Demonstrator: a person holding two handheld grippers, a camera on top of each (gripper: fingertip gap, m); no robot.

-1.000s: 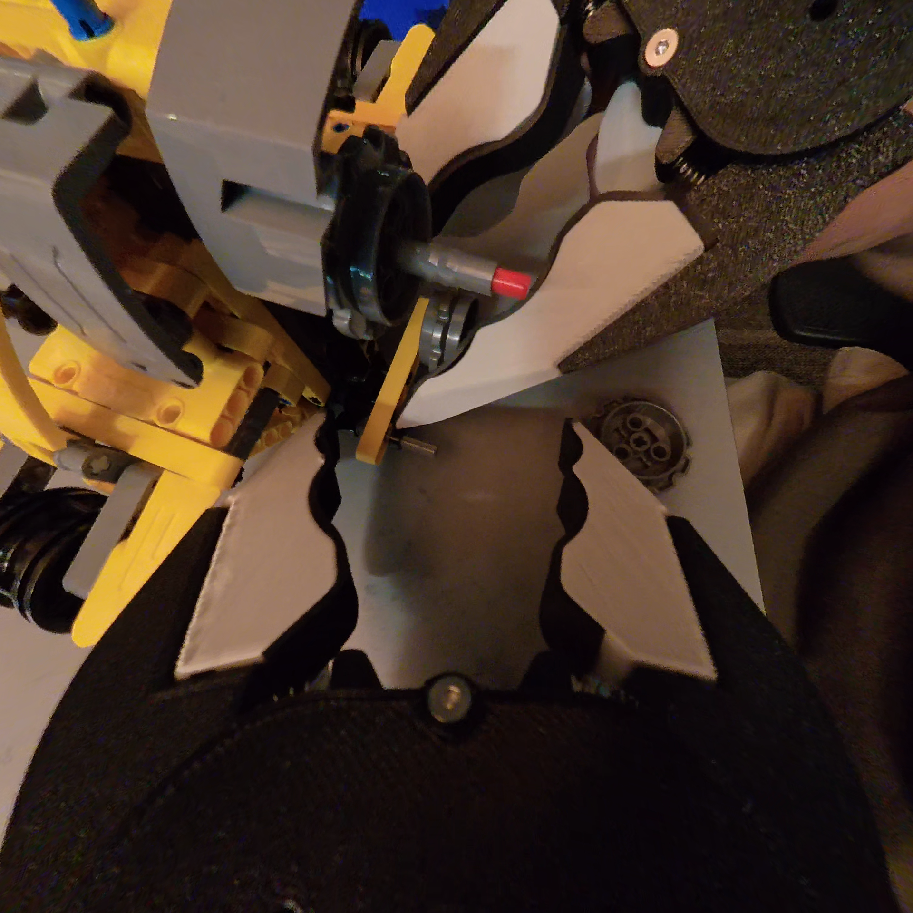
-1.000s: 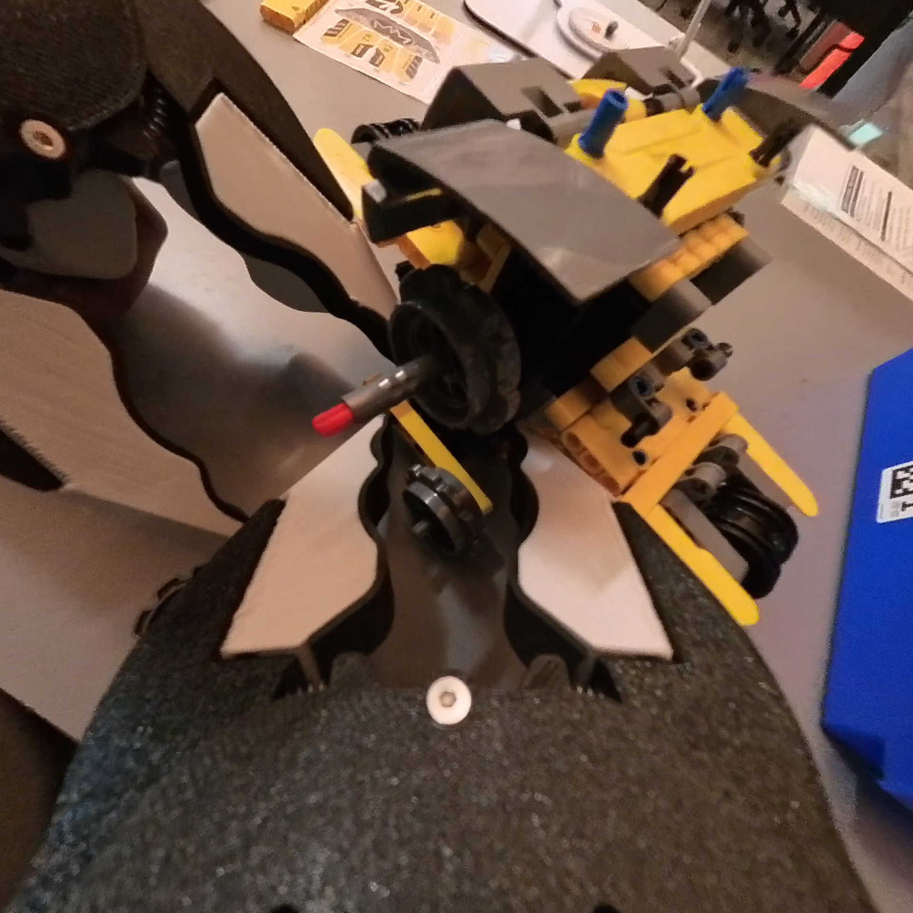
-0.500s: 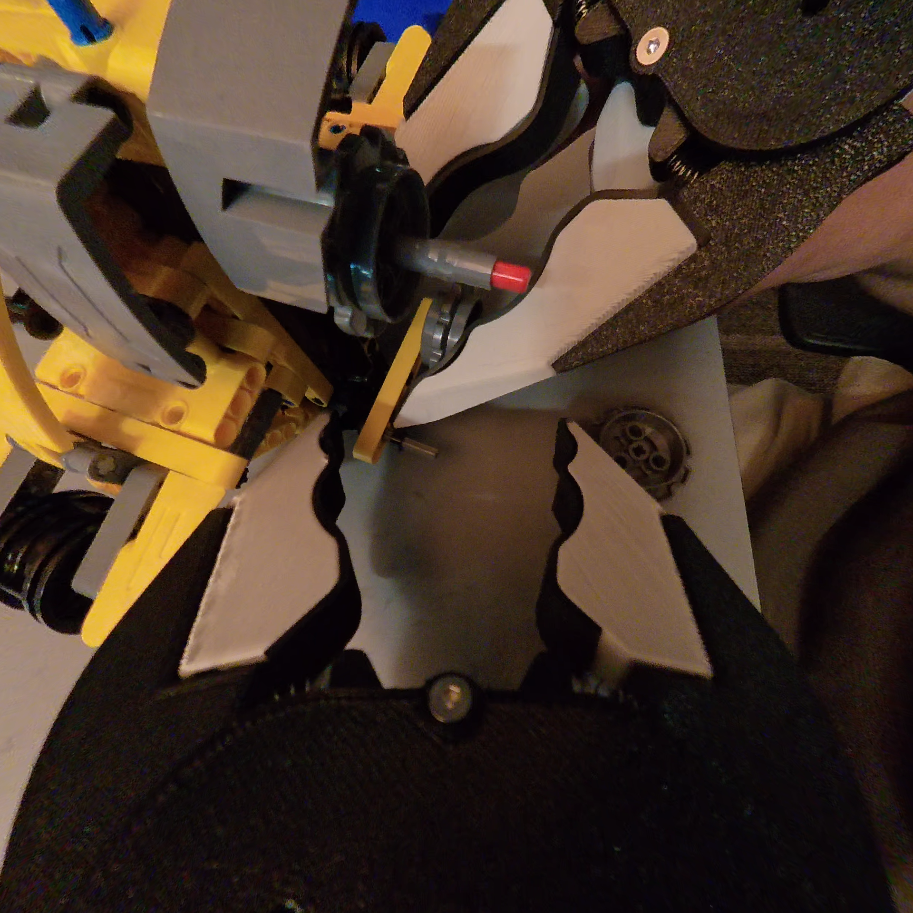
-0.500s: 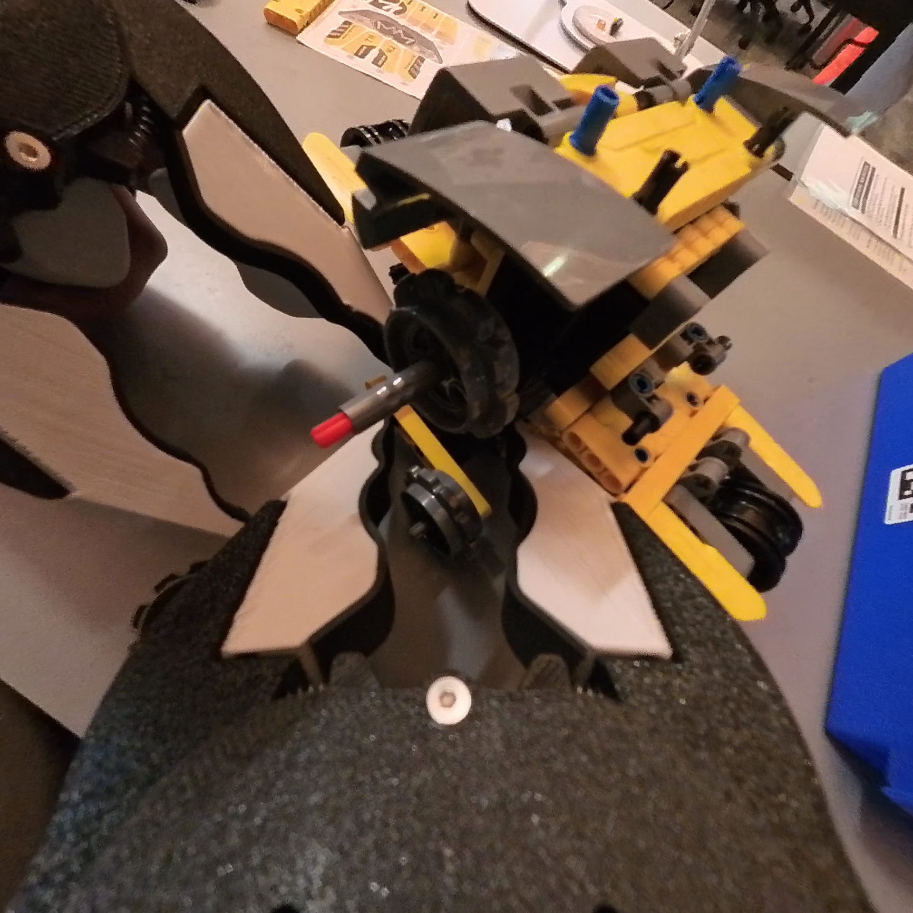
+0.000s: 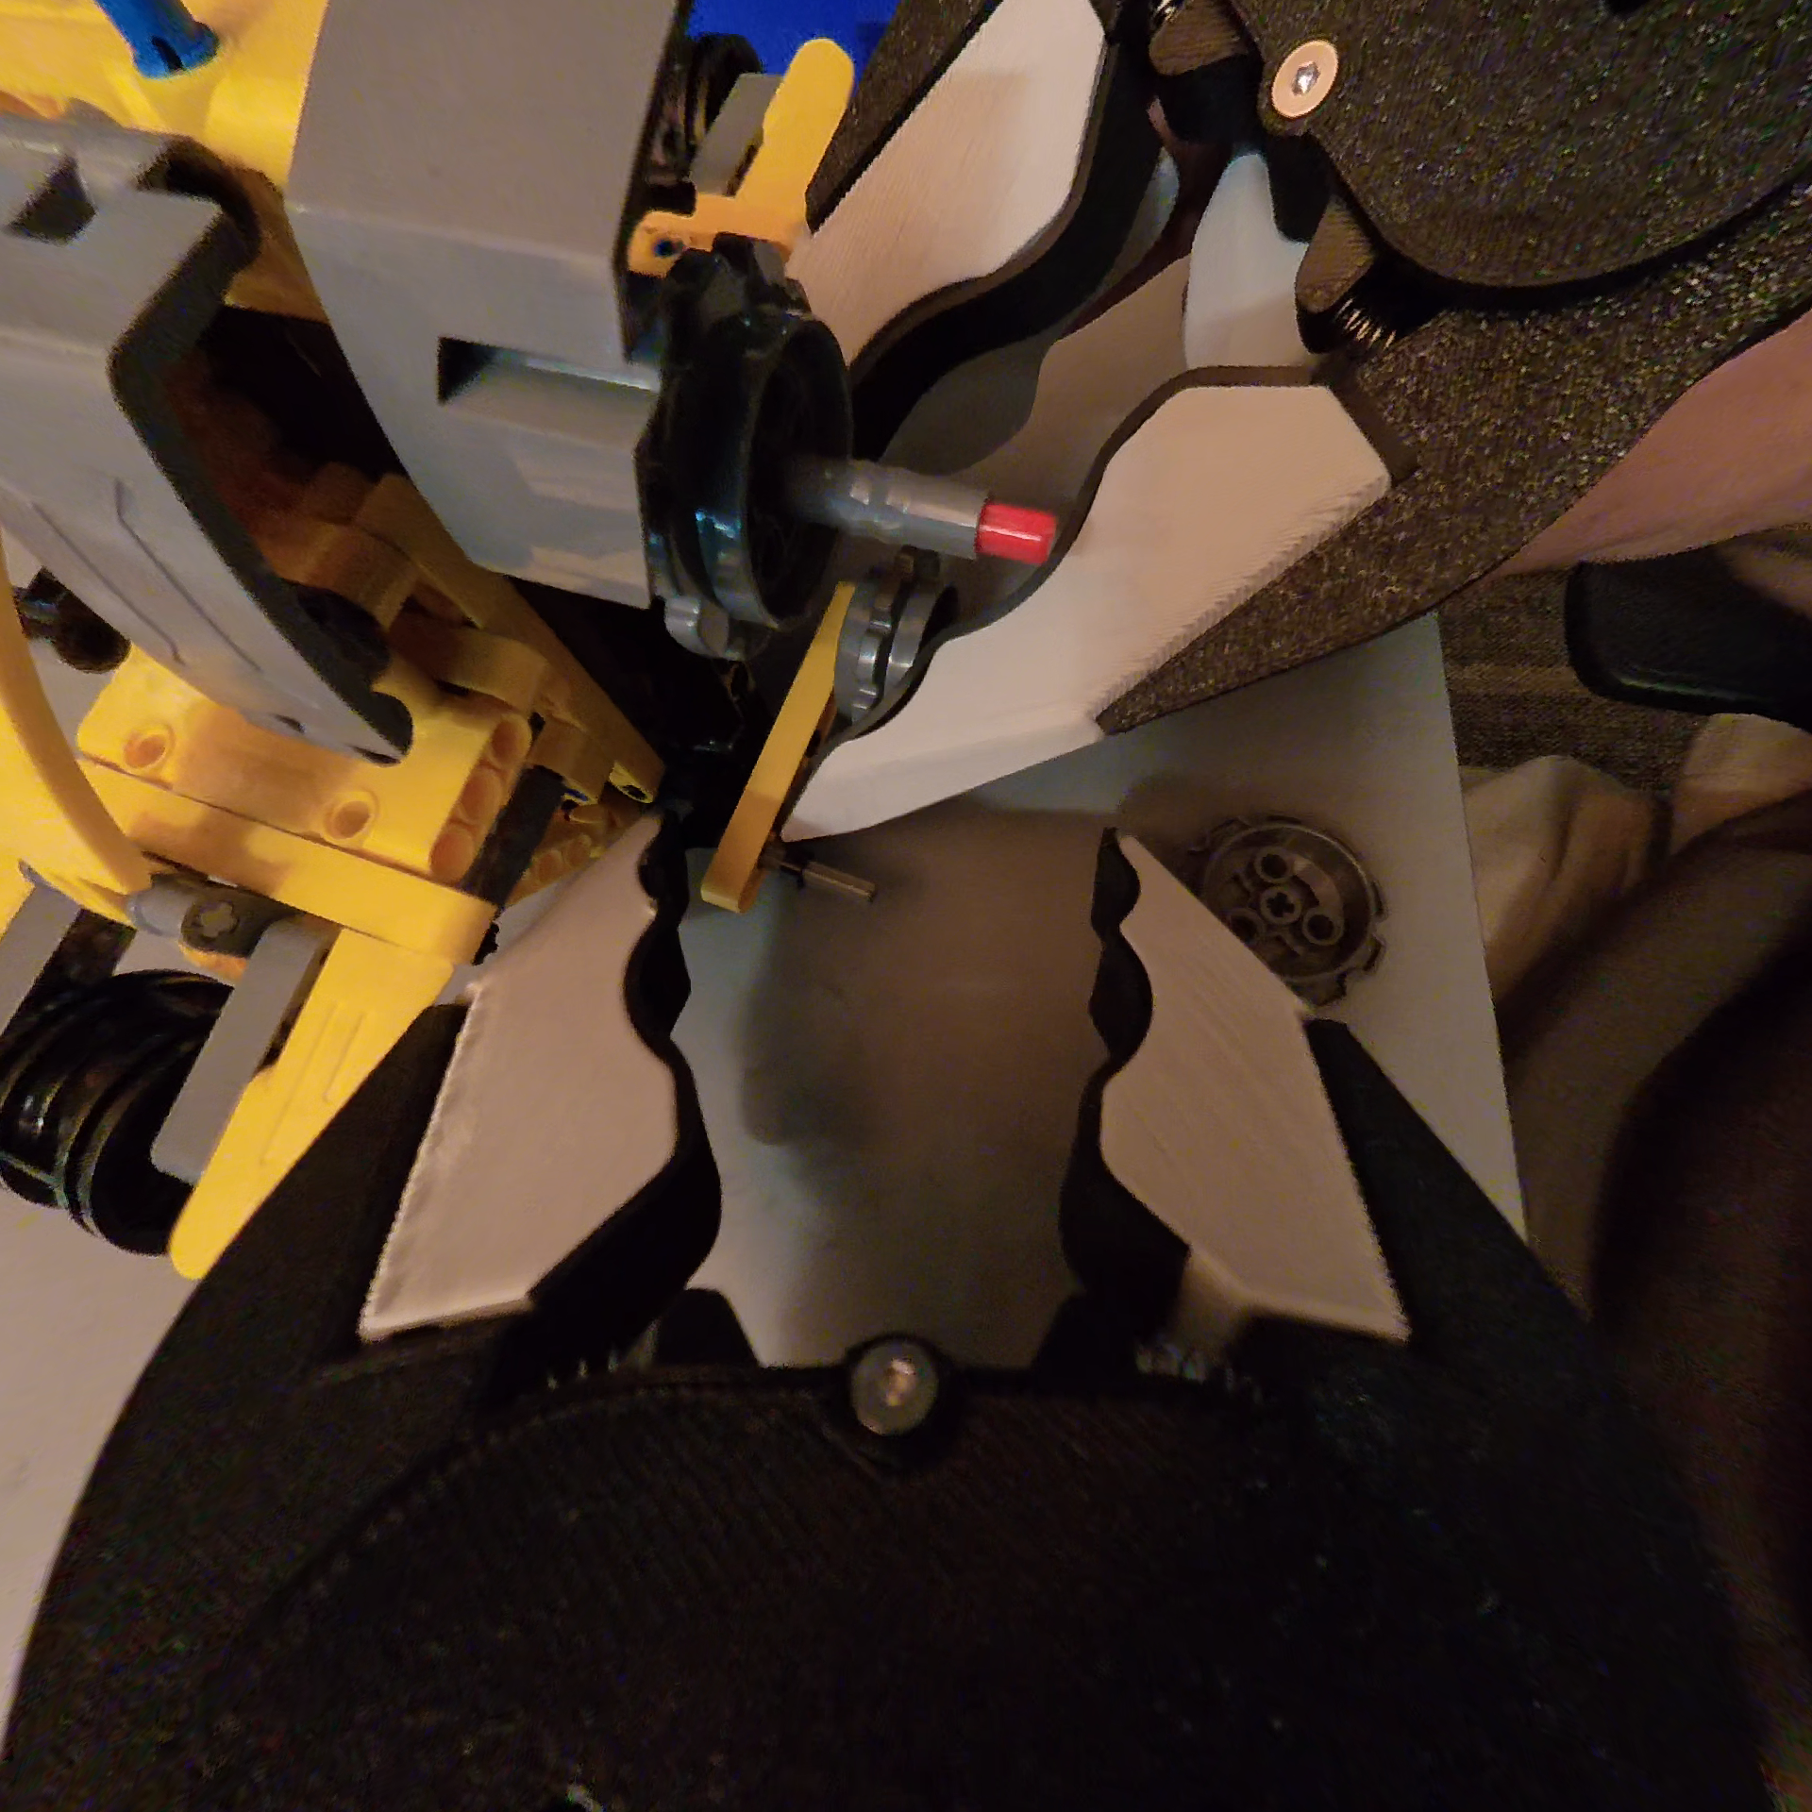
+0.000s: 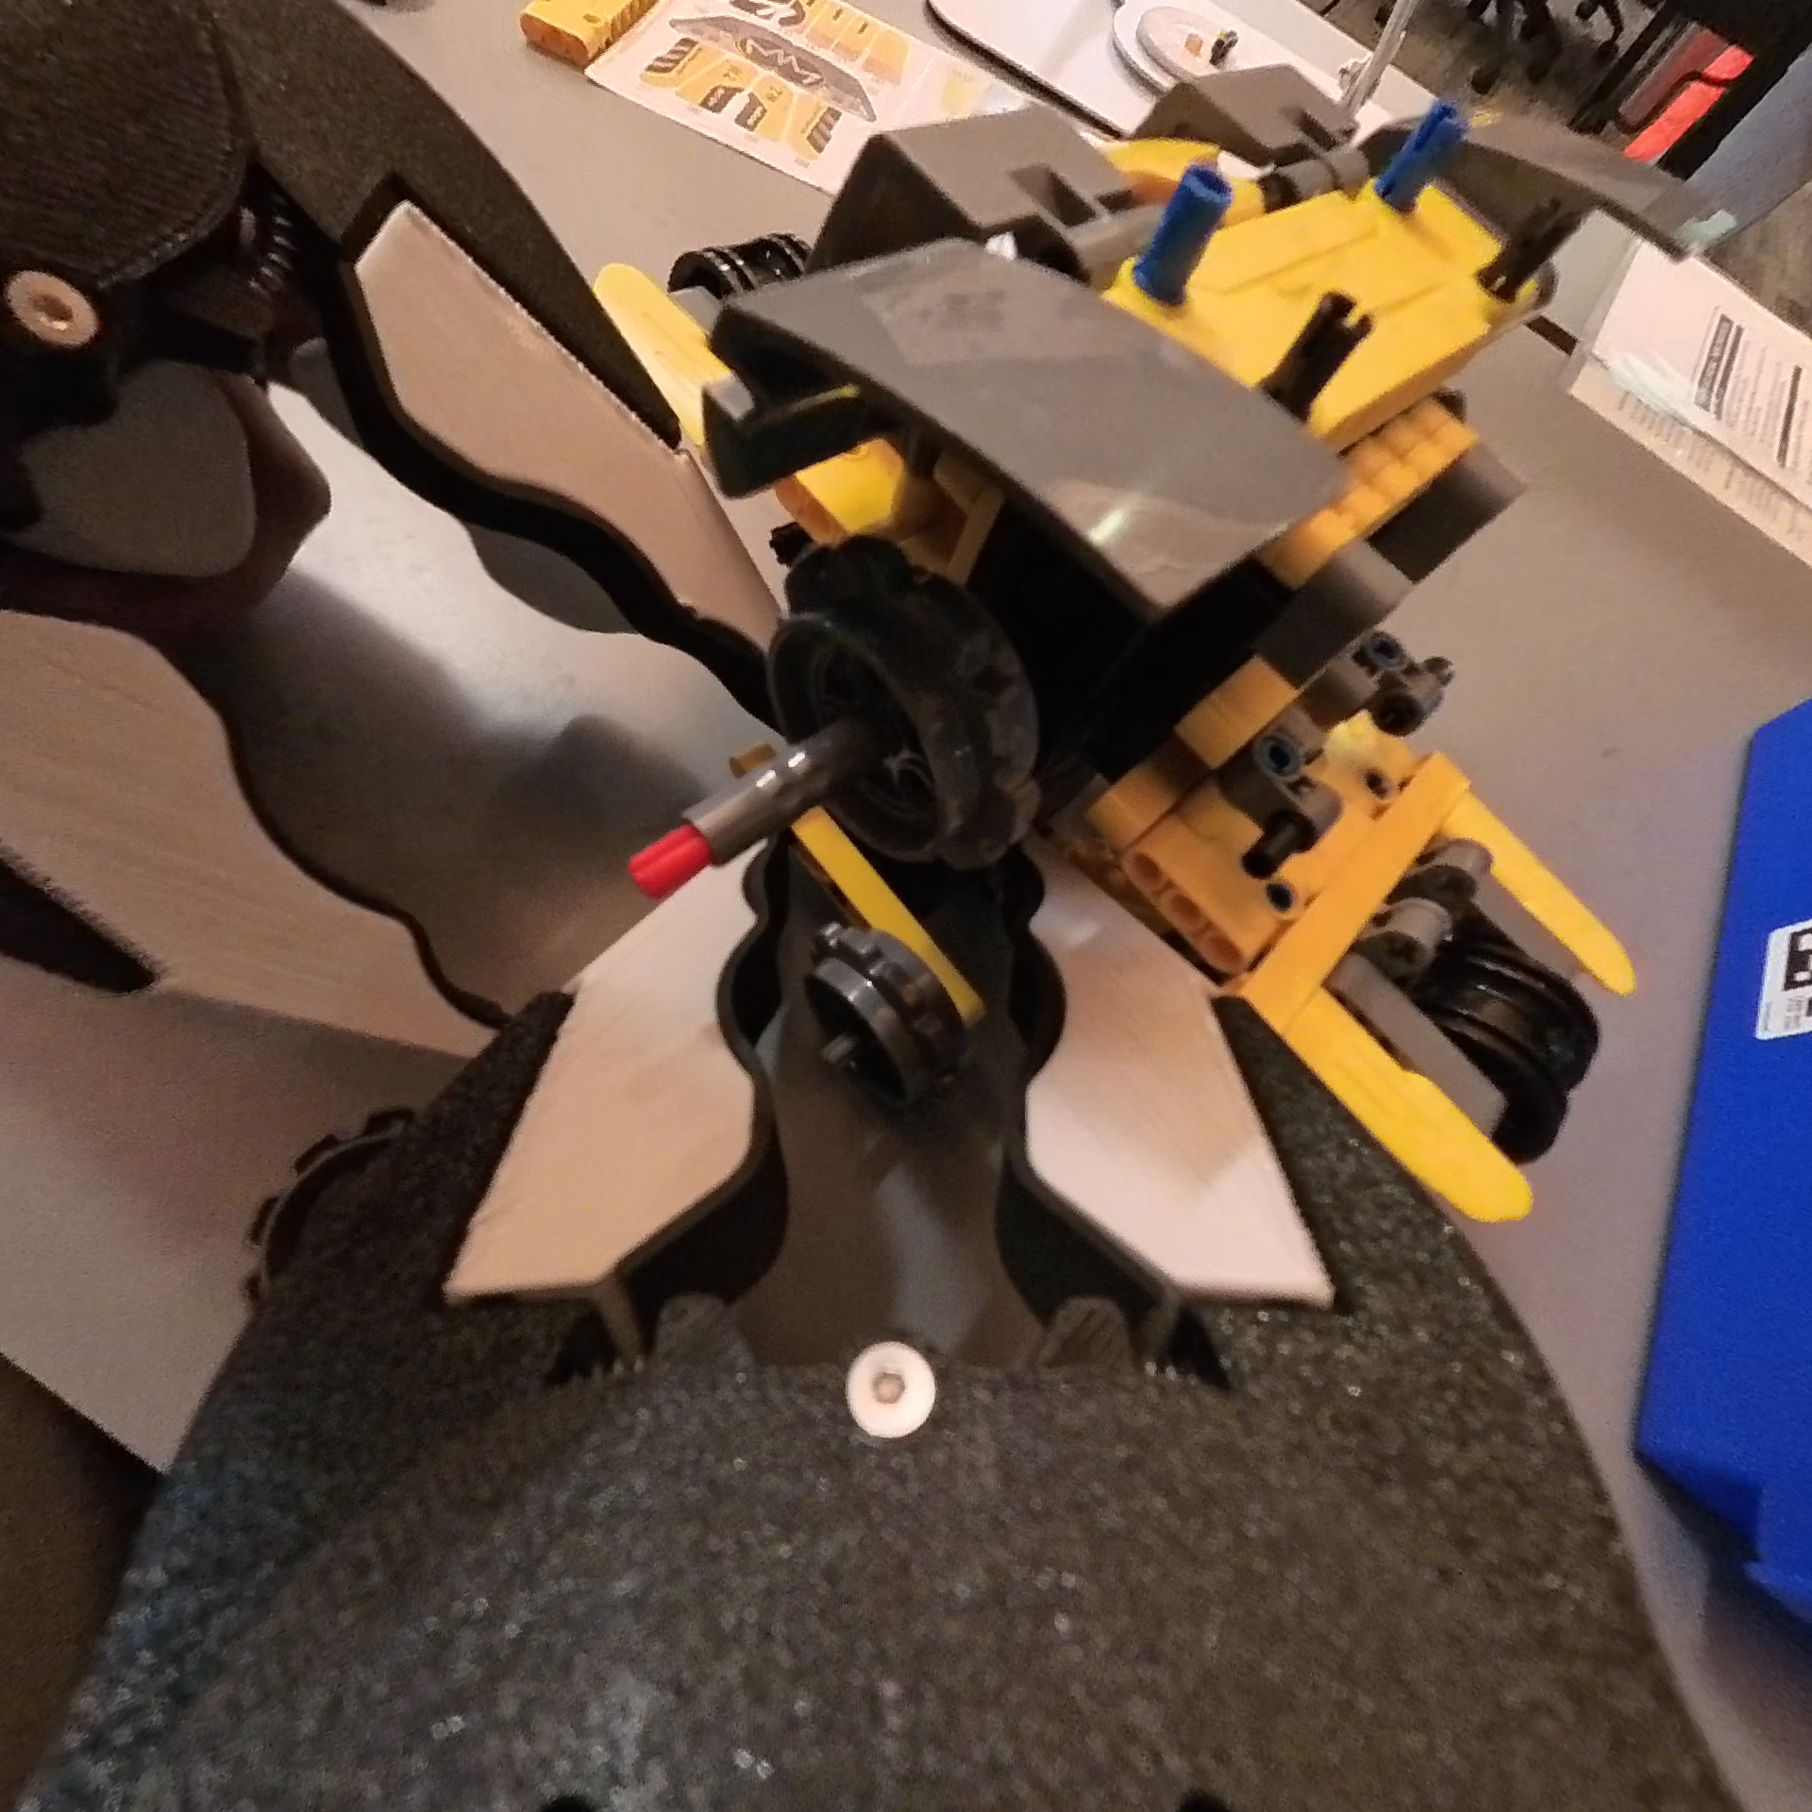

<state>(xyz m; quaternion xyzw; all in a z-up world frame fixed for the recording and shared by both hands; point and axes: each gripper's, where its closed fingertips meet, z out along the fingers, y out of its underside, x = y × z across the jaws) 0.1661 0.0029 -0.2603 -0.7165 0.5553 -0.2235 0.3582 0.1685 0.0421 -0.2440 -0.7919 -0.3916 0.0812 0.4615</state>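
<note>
A yellow and grey brick vehicle model [image 5: 294,784] [image 6: 1324,245] is tilted on the grey table [image 5: 1324,765]. A black wheel hub [image 5: 745,471] [image 6: 902,726] on it carries a grey axle with a red tip [image 5: 1015,529] [image 6: 672,868]. My right gripper [image 6: 902,873] is closed on the model's black part just below that hub. A small dark gear [image 6: 878,1020] and a yellow beam lie between its fingers [image 5: 1226,510]. My left gripper [image 5: 882,848] is open and empty. Its left fingertip touches the model's yellow underside.
A loose grey wheel hub [image 5: 1284,907] lies on the table by my left gripper's right finger. A blue box [image 6: 1745,1079] is at the right. A sticker sheet [image 6: 784,69] and a white box [image 6: 1716,392] lie at the back. Cloth [image 5: 1569,833] is past the table edge.
Almost nothing. The model and the right gripper drift slightly upward in the left wrist view. Both grips stay as they were.
</note>
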